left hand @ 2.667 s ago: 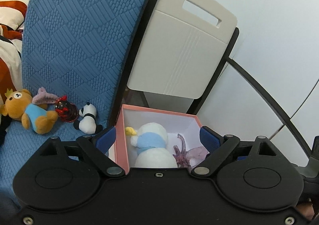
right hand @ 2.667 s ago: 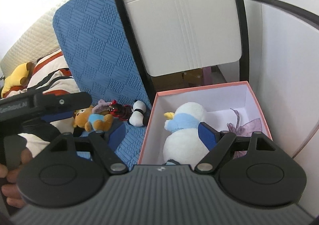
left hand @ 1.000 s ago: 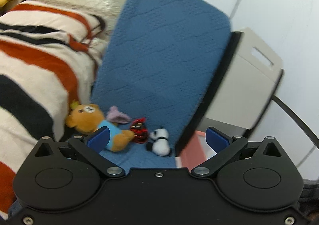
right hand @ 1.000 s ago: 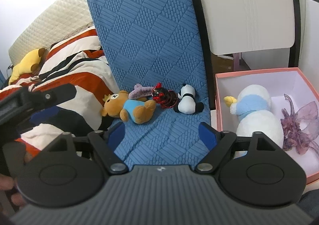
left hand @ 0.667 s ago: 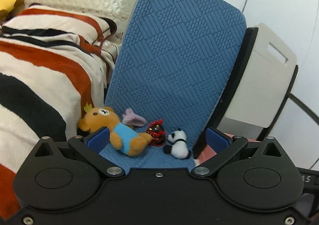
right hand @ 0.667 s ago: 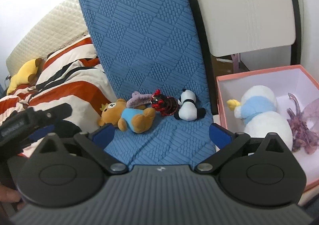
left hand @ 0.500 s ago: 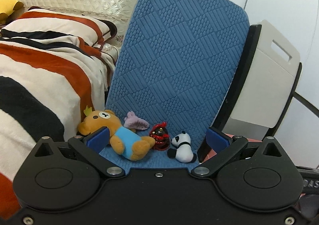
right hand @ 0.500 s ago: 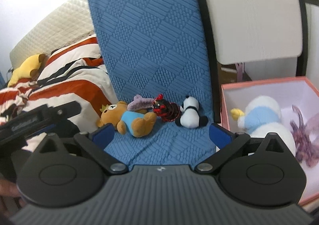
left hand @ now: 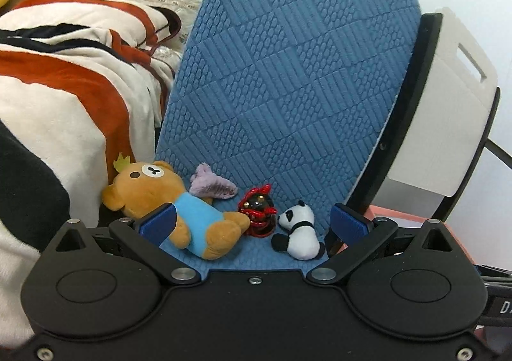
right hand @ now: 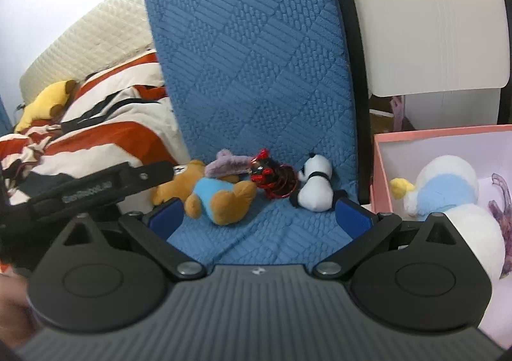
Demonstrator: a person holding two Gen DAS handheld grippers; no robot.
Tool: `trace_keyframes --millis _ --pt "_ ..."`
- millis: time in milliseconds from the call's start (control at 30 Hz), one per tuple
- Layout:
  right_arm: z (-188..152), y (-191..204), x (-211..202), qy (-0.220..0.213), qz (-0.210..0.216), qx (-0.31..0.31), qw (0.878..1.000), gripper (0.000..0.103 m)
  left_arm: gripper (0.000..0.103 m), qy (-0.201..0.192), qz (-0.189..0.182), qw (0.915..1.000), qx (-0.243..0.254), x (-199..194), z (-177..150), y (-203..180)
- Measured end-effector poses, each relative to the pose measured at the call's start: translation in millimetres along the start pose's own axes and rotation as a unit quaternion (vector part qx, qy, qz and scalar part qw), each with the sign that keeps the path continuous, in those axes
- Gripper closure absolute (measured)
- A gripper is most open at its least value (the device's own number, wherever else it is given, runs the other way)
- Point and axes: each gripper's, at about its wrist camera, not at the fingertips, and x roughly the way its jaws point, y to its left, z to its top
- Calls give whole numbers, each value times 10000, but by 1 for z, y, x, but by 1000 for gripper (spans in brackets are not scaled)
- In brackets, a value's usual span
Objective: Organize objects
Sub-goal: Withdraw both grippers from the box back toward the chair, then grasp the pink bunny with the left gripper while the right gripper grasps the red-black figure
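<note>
No legible text or labels

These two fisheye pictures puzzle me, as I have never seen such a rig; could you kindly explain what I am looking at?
A person holds hand tongs in each hand, each with a camera looking along its blue fingers. The left tongs and right tongs are both open and hold nothing. On the blue cushion lie a bear, a purple toy, a red figure and a panda. The right view also shows a pink box with a snowman inside.
</note>
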Motion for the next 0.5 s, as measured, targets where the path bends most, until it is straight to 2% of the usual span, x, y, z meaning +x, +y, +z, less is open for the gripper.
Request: trace_keyframes --millis 100,233,400,500 --pt "2 -4 16 182 52 109 9998 0 1 52 126 9999 9 11 5 5" --pt "0 -7 36 304 -70 127 9994 1 2 207 -61 9998 -39 27 7 12" --pt "1 -7 57 399 -53 95 9991 1 5 375 32 9992 -136 50 10 22" --pt "3 -2 68 391 -86 -41 9992 8 9 502 -41 9983 -303 64 14 32"
